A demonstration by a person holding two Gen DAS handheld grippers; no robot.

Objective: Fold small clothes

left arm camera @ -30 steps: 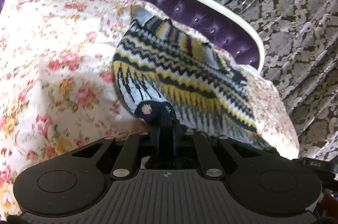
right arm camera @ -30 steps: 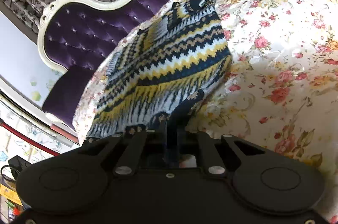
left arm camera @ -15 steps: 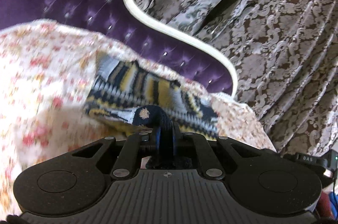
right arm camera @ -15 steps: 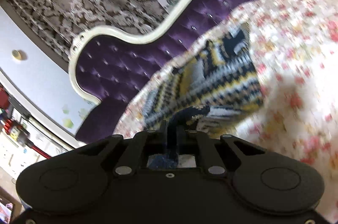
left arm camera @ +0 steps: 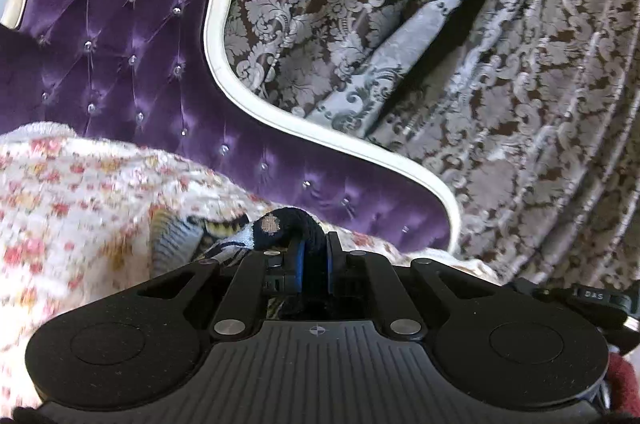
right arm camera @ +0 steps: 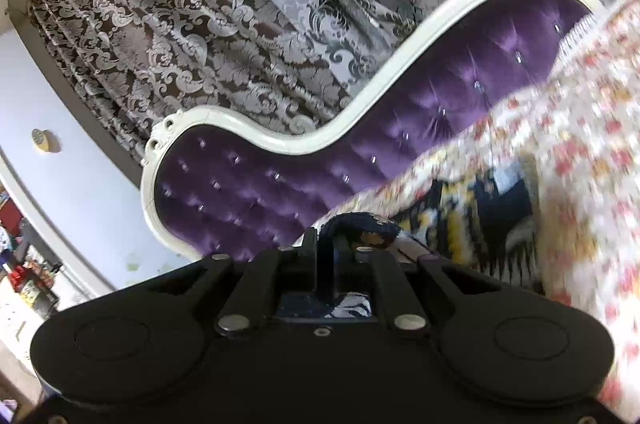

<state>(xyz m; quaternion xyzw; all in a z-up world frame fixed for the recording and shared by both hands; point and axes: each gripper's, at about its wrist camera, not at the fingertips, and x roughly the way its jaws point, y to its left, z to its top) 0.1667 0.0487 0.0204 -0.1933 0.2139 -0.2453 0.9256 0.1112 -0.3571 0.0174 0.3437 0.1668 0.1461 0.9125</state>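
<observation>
The left gripper was clenched on the striped knit garment's navy hem, and the right gripper gripped its other corner (both blurred), above the floral bedspread by the purple headboard.

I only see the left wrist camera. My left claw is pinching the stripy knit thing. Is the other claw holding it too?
Observer: Yes. The right claw is shut on the knit garment's dark blue edge.
Operator: Where's the rest of it?
Observer: In the right view it trails off right of that claw, lying against the floral bedspread.
Operator: What's behind it over there?
Observer: Past the purple headboard there is a pale wall, with cluttered shelves at the far left edge.
</observation>
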